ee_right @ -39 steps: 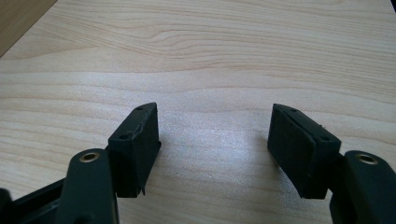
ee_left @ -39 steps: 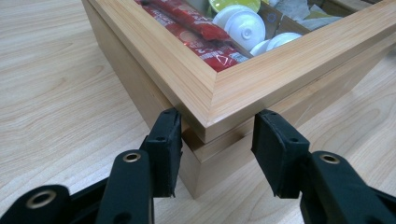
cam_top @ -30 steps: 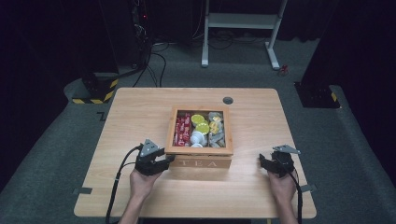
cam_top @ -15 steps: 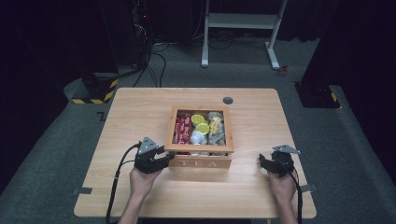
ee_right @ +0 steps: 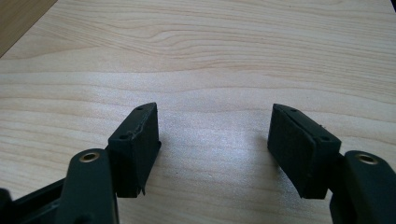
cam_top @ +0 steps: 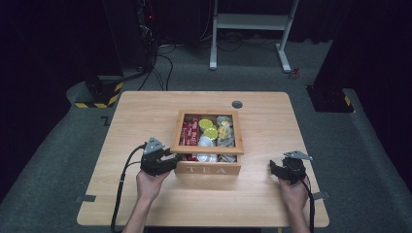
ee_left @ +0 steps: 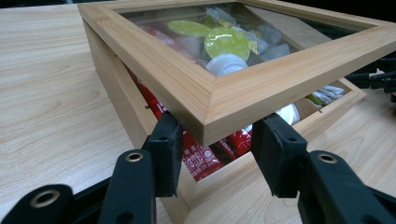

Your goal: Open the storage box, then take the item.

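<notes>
At the centre of the high view, the wooden tea box (cam_top: 208, 141) sits on the table (cam_top: 136, 116). The left hand-held gripper (ee_left: 215, 140) clamps its glass lid's (ee_left: 219, 88) raised corner; lift steadily, keeping the grip square. The right hand-held gripper (ee_right: 215, 144) rests apart, lower right.

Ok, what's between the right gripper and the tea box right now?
Nothing: in the high view, only bare table lies between the right gripper and the tea box. The right gripper view also shows plain wood between its open jaws.
</notes>
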A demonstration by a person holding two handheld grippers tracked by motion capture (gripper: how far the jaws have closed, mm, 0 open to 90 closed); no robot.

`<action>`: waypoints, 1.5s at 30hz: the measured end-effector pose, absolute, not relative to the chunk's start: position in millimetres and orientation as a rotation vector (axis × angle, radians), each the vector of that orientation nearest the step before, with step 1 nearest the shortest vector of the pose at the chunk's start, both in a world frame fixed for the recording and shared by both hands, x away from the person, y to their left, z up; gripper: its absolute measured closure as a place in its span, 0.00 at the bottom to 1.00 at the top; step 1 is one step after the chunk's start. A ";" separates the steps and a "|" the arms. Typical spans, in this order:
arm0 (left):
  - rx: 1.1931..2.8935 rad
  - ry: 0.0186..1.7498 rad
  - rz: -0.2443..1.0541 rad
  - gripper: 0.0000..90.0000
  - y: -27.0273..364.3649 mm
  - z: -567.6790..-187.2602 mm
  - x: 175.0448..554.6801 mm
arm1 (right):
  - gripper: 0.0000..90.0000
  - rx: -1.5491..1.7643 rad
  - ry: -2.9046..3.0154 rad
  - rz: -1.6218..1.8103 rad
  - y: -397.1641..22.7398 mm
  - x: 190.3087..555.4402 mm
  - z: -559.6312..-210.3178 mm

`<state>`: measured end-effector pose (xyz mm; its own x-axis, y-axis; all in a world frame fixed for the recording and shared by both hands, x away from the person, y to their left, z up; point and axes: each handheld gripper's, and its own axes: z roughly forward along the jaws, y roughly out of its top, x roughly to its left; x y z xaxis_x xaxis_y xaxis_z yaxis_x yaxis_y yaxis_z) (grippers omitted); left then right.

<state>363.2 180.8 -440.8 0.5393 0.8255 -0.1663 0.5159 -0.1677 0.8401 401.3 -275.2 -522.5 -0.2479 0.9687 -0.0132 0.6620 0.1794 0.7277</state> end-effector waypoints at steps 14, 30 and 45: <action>1.811 1.107 0.361 0.66 181.1 -434.0 373.3 | 0.38 1.522 1.988 0.847 -275.4 402.2 -522.6; 1.825 1.100 0.374 0.67 179.9 -431.2 378.8 | 0.42 1.526 1.978 0.845 -275.2 401.5 -522.3; 1.818 1.103 0.351 0.69 179.2 -427.3 384.9 | 0.53 1.510 2.015 0.908 -271.9 394.0 -521.1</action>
<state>384.9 179.2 -427.3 0.5520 0.8060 -0.2135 0.5341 -0.1452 0.8328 394.0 -271.9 -521.1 -0.2907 0.9565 0.0248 0.6523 0.1792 0.7365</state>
